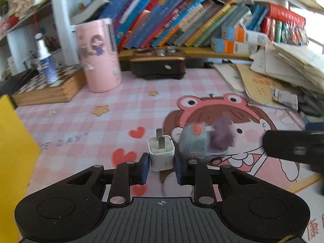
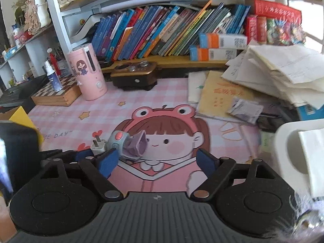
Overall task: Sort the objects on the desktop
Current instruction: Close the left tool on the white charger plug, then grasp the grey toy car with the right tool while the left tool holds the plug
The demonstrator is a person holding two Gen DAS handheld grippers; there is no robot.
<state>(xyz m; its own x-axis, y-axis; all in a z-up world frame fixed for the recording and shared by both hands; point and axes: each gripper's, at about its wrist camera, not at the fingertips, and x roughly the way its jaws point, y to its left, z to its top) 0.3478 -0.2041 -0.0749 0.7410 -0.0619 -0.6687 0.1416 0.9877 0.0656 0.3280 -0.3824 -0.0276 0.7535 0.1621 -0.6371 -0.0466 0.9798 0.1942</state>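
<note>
Left gripper sits low at the centre of its frame with its blue pads closed in against the two sides of a white plug, which stands on the counter prongs up; we judge it pinched, though we cannot tell whether it has left the mat. Our right gripper is spread wide and holds nothing; in its view the plug lies at lower left, just beside its left pad. Touching the plug's right side is a small grey toy car with a purple, fuzzy part. We expect the plug to be light, rigid and smooth-sided, so it could slip or twist if squeezed off-centre; the flat side faces of the body are the place to hold, low and square, never the thin prongs. The car looks light too, with a rounded hard shell that may roll on its wheels, so we would take it across the body, not by the soft purple part. A yellow box fills the left edge.
</note>
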